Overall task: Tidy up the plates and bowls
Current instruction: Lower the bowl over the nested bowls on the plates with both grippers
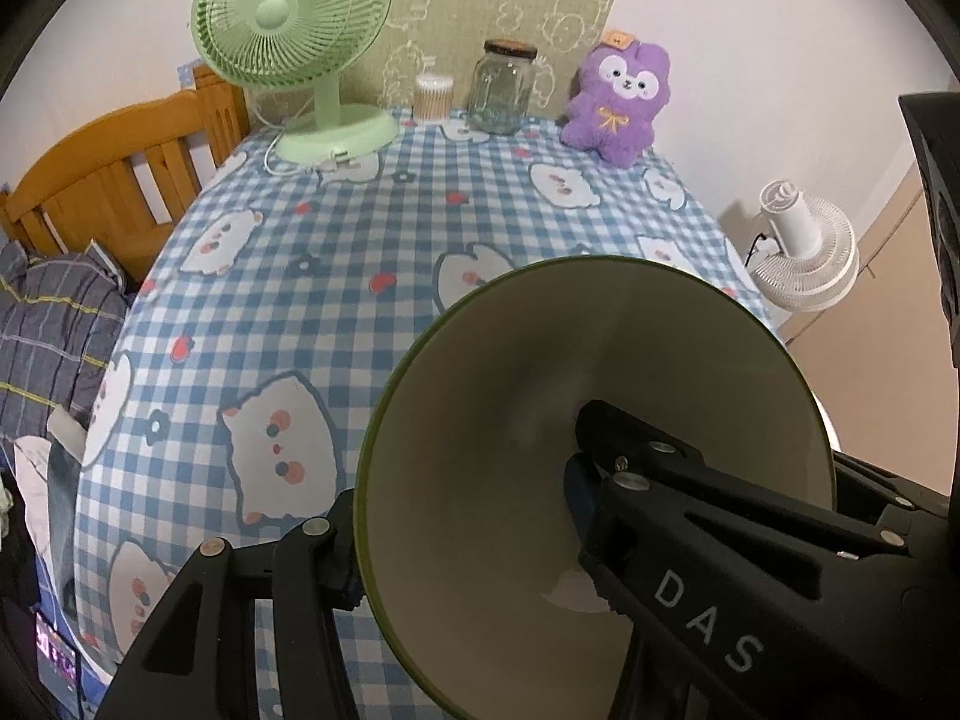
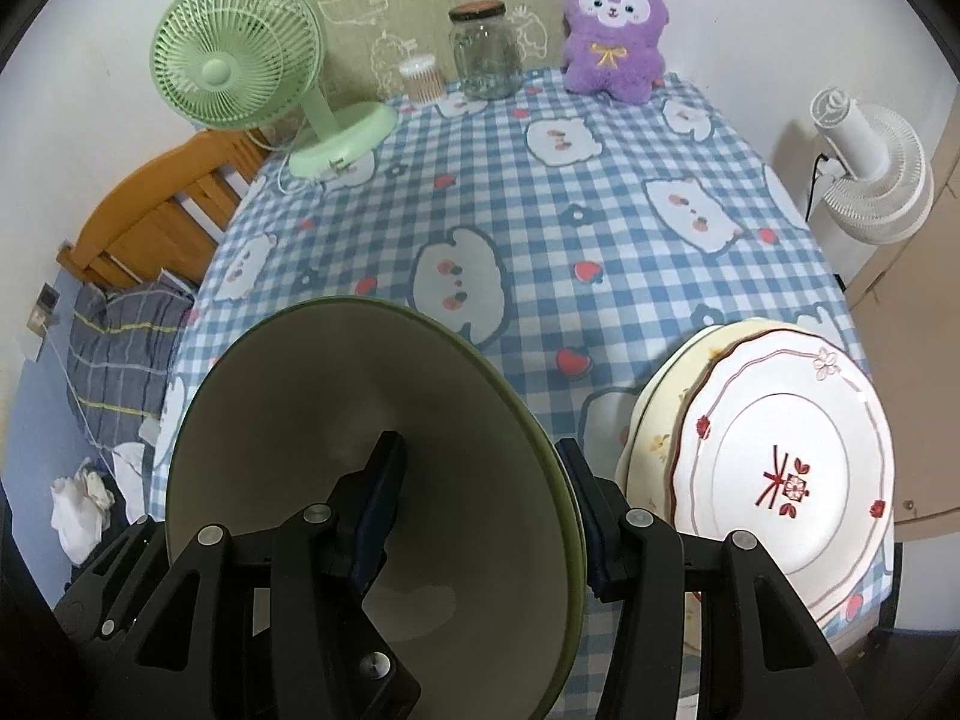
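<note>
We see a blue checked cloth covering the surface (image 2: 600, 228); both the left hand-held gripper (image 1: 462, 516) and right hand-held gripper (image 2: 480, 516) clamp one smooth green bowl (image 2: 336, 420); glossy scalloped plates (image 2: 798, 462) lie stacked beside it.

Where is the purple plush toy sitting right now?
The purple plush toy sits at the table's far edge against the wall, right of the glass jar, in both wrist views.
</note>
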A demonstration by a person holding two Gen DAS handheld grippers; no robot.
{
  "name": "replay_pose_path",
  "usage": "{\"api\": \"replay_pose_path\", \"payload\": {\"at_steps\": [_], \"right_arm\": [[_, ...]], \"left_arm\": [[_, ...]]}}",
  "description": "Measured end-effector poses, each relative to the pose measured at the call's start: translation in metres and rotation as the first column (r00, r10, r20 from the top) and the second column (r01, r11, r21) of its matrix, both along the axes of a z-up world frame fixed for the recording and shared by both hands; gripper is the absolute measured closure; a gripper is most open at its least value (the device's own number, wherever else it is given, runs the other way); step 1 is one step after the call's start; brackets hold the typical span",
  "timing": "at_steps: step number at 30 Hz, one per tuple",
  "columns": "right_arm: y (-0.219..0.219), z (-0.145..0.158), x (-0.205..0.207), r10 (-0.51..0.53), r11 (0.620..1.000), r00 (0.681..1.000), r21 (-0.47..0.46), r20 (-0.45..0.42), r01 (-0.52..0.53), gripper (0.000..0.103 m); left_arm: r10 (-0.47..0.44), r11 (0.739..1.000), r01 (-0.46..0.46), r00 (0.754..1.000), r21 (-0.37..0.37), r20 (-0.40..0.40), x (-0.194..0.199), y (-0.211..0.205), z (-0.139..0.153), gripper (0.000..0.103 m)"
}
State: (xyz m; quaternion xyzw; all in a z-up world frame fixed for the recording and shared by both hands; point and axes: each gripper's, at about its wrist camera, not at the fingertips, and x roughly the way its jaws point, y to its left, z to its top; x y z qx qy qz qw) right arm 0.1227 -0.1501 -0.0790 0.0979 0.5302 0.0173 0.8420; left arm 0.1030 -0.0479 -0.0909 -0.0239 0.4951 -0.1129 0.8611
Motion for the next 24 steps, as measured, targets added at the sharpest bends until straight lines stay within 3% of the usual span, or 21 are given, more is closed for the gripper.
{"api": "replay_pose_path", "payload": {"at_steps": [10,24], "right_arm": [[-0.003,0.02,-0.01,-0.003,1.0,0.999,0.01,0.033,0.002,0.049],[-0.042,0.037,-0.01,0.059,0.998,0.997,0.006,0.058,-0.059,0.049]], "left_arm": [[-0.009,1.0,0.009,0.999,0.005,0.035,-0.01,-0.001,0.022,0.047],[0.052,0.999,-0.052,0.996,0.002,0.068,-0.018,-0.035,0.037,0.047]]}}
